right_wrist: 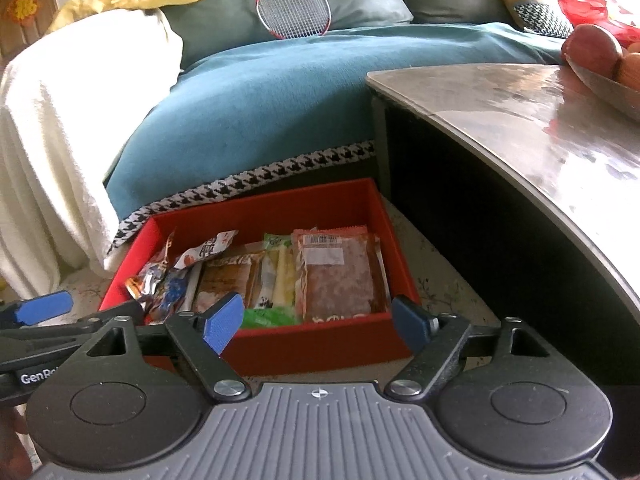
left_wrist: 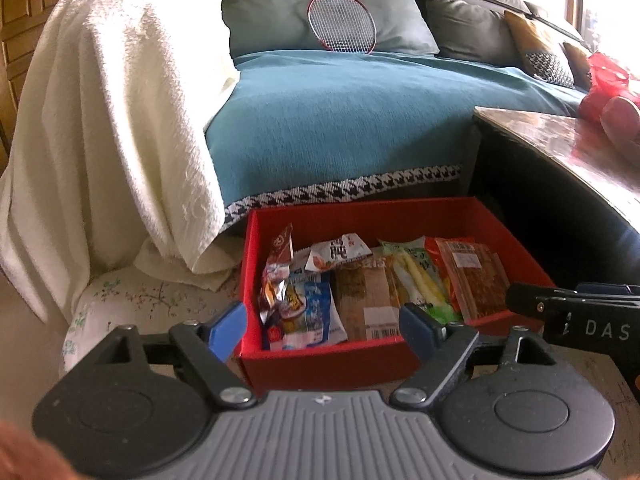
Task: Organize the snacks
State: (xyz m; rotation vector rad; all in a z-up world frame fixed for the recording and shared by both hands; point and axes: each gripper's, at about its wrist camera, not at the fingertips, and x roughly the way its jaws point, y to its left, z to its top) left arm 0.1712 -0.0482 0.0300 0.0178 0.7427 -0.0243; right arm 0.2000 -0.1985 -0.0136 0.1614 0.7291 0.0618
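Now both grippers are hovering side by side over the near edge of the red rectangular cardboard box (left_wrist: 400,216), which is standing on the floor between the sofa covered with a teal blanket (left_wrist: 340,120) and the dark low table with a glossy top (right_wrist: 520,120). I judge the box is lying there so that it can be reached from above.

The snack packets are lying inside it in a row: a crumpled silver and blue foil packet (left_wrist: 304,312) at the left, a brown flat packet (left_wrist: 364,300), a green and yellow packet (left_wrist: 416,280), and a red-brown packet with a white label (right_wrist: 340,276) at the right.

The left gripper (left_wrist: 324,330) is standing wide apart and is holding nothing. The right gripper (right_wrist: 318,326) is also spread wide, empty, touching no packet. The sorting seems almost done.
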